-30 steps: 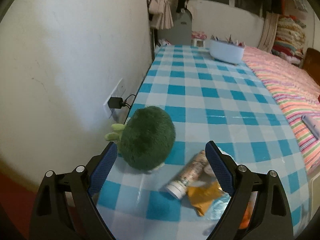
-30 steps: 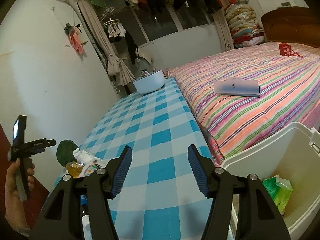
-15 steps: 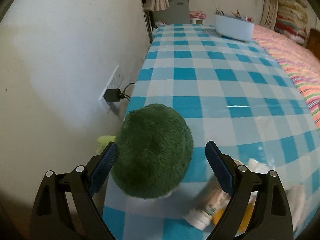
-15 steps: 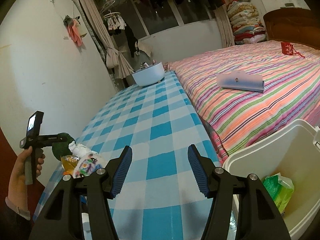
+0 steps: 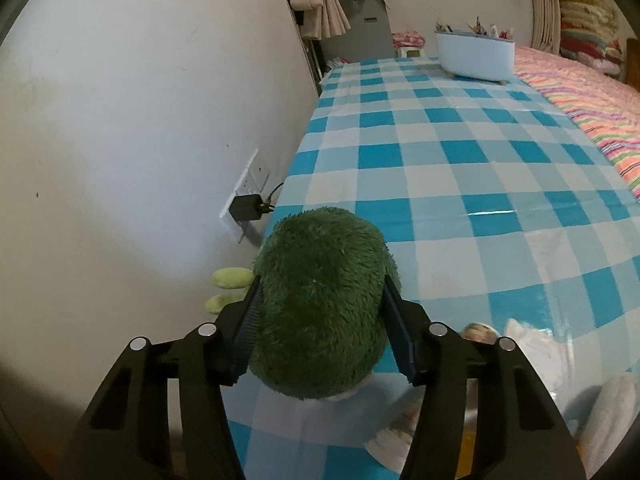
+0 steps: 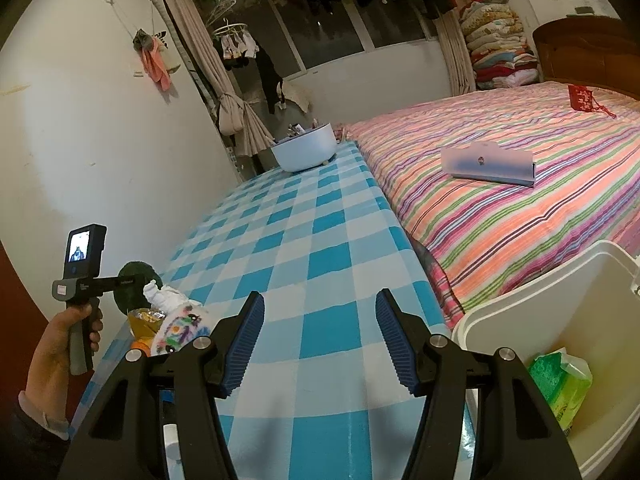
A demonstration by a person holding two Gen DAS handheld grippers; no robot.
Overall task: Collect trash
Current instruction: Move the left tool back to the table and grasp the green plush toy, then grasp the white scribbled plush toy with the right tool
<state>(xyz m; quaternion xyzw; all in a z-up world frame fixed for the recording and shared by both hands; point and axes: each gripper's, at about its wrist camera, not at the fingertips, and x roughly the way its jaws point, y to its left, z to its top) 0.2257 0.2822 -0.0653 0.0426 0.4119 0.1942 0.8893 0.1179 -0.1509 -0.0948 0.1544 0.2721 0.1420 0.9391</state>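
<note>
Right wrist view only: white plastic bin (image 6: pixel 576 364) beside table, right gripper (image 6: pixel 320 334) jaws apart, empty. Left gripper (image 5: pixel 322 334) jaws closing, pads pressing the round, dark green, fuzzy plush toy (image 5: pixel 320 300).

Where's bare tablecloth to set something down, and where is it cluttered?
Free: the checked tablecloth from the right tool up to the white tub, along the striped bed. Crowded: the near wall-side corner, with the green plush and wrappers.

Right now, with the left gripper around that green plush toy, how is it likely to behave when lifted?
The green plush toy looks soft and furry, so it will probably squash between the closing left gripper pads rather than slip. It likely weighs little for its bulk. Its rounded shape may sag or swing once off the checked tablecloth.
</note>
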